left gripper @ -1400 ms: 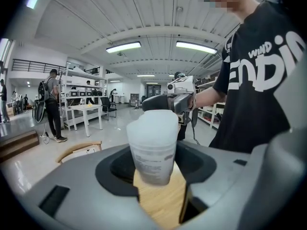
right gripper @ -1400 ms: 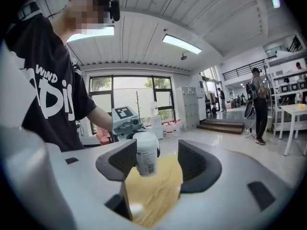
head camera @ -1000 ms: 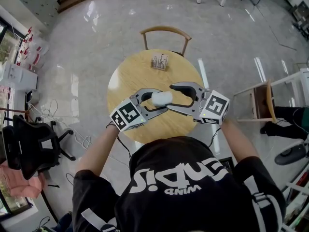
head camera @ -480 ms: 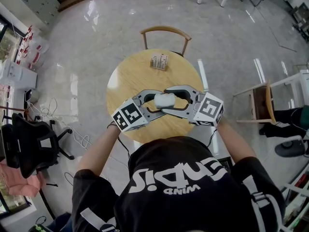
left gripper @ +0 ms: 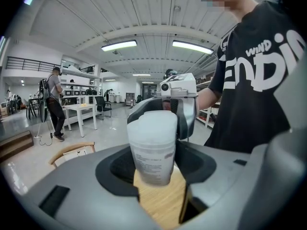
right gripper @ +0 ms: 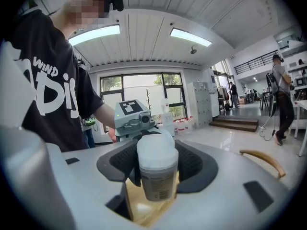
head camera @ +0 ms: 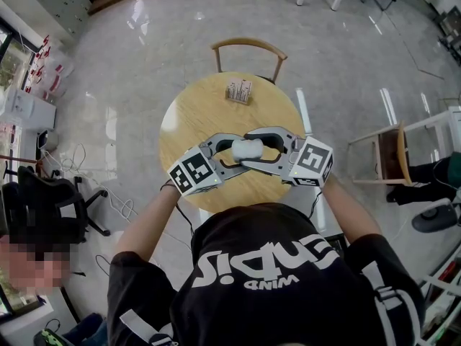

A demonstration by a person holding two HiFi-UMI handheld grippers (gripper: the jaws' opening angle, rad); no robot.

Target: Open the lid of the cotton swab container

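Note:
A white translucent cotton swab container (head camera: 247, 148) with a printed label hangs just above the round wooden table (head camera: 205, 110). My left gripper (head camera: 232, 152) comes in from the left and is shut on its body (left gripper: 152, 150). From the right, my right gripper (head camera: 247, 147) reaches in, its jaws on either side of the container's upper part and lid (right gripper: 157, 152). The pads sit close to it, but contact is not clear. Each gripper view shows the other gripper right behind the container.
A small holder with sticks (head camera: 238, 91) stands at the table's far side. Beyond it is a wooden chair (head camera: 248, 47), with another chair (head camera: 392, 153) to the right. A black office chair (head camera: 50, 215) and cables lie on the floor at left.
My right gripper has slid left, so its jaws now flank the container instead of standing beside it. The left gripper and container have hardly moved.

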